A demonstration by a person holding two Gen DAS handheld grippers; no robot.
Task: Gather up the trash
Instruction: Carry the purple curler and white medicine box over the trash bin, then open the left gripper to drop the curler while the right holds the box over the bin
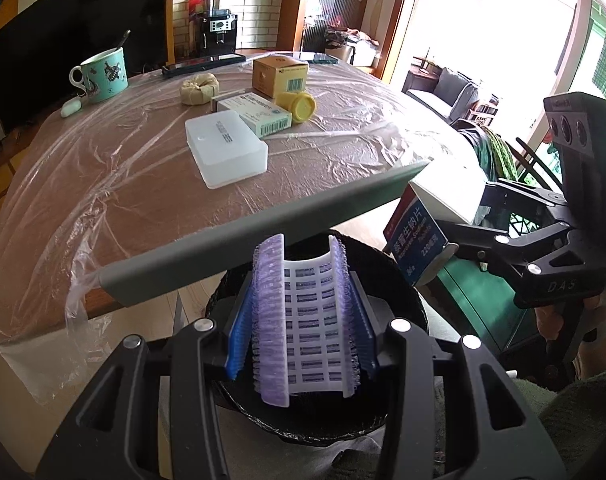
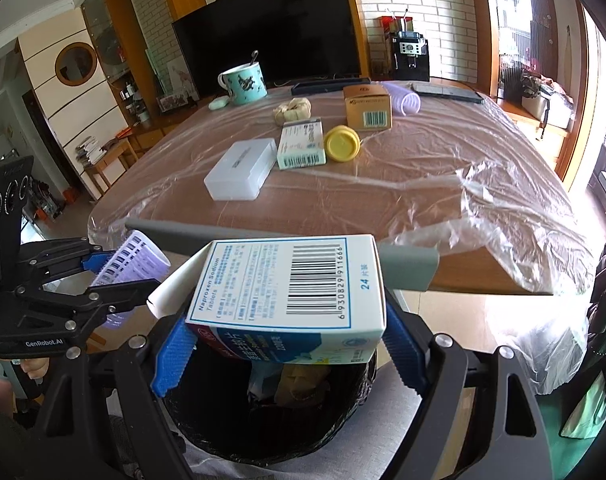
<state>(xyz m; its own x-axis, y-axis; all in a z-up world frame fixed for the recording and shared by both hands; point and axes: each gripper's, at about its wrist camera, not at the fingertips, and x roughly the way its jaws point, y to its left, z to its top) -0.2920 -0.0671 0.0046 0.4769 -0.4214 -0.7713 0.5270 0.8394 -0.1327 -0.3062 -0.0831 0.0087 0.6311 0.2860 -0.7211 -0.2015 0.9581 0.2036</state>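
My left gripper (image 1: 303, 312) is shut on a purple hair roller (image 1: 307, 320), squeezed flat between the blue pads. It hangs over a black-lined trash bin (image 1: 323, 436) below the table edge. My right gripper (image 2: 287, 340) is shut on a white and blue tablet box (image 2: 287, 280), directly above the same bin (image 2: 231, 444), which holds some crumpled trash (image 2: 295, 380). In the right wrist view the left gripper (image 2: 115, 272) and its roller (image 2: 139, 264) are at the left. In the left wrist view the right gripper (image 1: 459, 224) holds the box (image 1: 419, 240) at the right.
The plastic-covered table (image 2: 383, 200) holds a white plastic case (image 2: 241, 174), a medicine box (image 2: 303, 148), a yellow lid (image 2: 343, 144), a cardboard box (image 2: 367, 106), a second purple roller (image 2: 405, 100) and a teal mug (image 2: 245, 82). A grey strip (image 2: 407, 264) guards the near edge.
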